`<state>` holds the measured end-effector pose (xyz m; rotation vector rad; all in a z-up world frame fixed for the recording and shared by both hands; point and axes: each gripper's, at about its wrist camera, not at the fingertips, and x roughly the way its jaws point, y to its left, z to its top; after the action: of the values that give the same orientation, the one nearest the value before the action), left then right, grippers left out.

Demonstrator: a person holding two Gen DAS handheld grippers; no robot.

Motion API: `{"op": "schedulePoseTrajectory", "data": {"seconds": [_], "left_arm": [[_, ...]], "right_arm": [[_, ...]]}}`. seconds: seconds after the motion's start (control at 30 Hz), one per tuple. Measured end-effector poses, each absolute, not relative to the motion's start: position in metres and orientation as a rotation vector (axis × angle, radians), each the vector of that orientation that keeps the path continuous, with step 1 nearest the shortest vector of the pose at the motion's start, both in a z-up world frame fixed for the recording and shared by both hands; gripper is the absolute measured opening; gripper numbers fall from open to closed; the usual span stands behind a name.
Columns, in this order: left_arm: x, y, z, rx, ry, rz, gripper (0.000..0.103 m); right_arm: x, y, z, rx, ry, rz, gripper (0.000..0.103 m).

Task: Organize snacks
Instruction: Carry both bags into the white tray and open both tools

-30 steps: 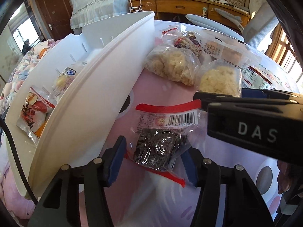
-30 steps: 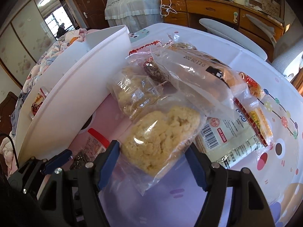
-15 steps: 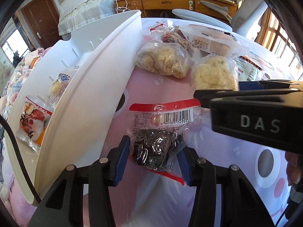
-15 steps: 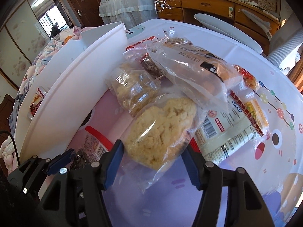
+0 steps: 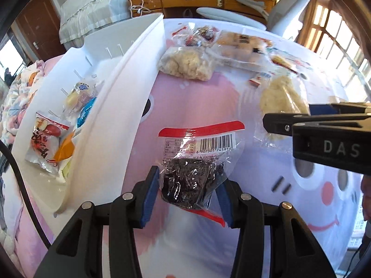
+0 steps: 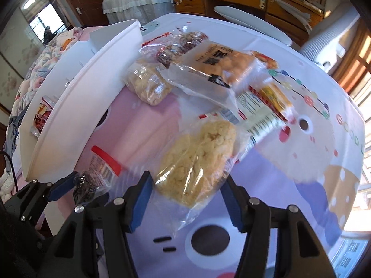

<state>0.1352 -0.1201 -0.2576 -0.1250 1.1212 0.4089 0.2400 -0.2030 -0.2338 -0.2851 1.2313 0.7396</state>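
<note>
Both packets had lifted off the table since the earlier frames, each claw having just closed further on its snack.

Left claw (image 5: 187, 192) gripped the dark snack packet (image 5: 192, 176), its blue pads pressing the wrapper; right claw (image 6: 185, 199) gripped the pale crumbly snack packet (image 6: 197, 162), the plastic bulging between its pads. Just to their left stood the white organizer bin (image 5: 120, 106), already holding wrapped snacks (image 5: 46, 143); more packets lay piled farther back on the table (image 6: 301, 185). A good carry would probably keep both grips steady, clear the bin's rim, then release low inside.
</note>
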Motion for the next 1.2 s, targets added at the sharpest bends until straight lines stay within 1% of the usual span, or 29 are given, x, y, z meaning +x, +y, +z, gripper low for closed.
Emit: {"op": "schedulePoseTrajectory", "data": {"seconds": [0.03, 0.07, 0.1, 0.2, 0.37, 0.73, 0.97, 1.2], "left_arm": [[0.133, -0.123, -0.252, -0.117, 1.116, 0.398, 0.045], [0.131, -0.125, -0.248, -0.109, 1.108, 0.389, 0.045], [0.127, -0.127, -0.243, -0.102, 1.098, 0.38, 0.045], [0.117, -0.13, -0.227, -0.083, 1.069, 0.36, 0.046], [0.1, -0.131, -0.2, -0.062, 1.039, 0.332, 0.046], [0.069, -0.116, -0.145, -0.039, 0.997, 0.265, 0.046], [0.059, -0.085, -0.117, -0.058, 0.966, 0.259, 0.046], [0.061, -0.042, -0.101, -0.065, 0.969, 0.187, 0.046]], "right_arm": [[0.237, -0.208, -0.232, -0.269, 1.241, 0.728, 0.058], [0.233, -0.213, -0.23, -0.255, 1.248, 0.714, 0.049], [0.23, -0.217, -0.228, -0.239, 1.261, 0.704, 0.042], [0.219, -0.23, -0.222, -0.205, 1.273, 0.677, 0.039], [0.196, -0.242, -0.21, -0.174, 1.283, 0.68, 0.038], [0.151, -0.251, -0.167, -0.132, 1.23, 0.665, 0.038], [0.134, -0.237, -0.14, -0.121, 1.199, 0.701, 0.038], [0.118, -0.207, -0.114, -0.098, 1.148, 0.702, 0.038]]}}
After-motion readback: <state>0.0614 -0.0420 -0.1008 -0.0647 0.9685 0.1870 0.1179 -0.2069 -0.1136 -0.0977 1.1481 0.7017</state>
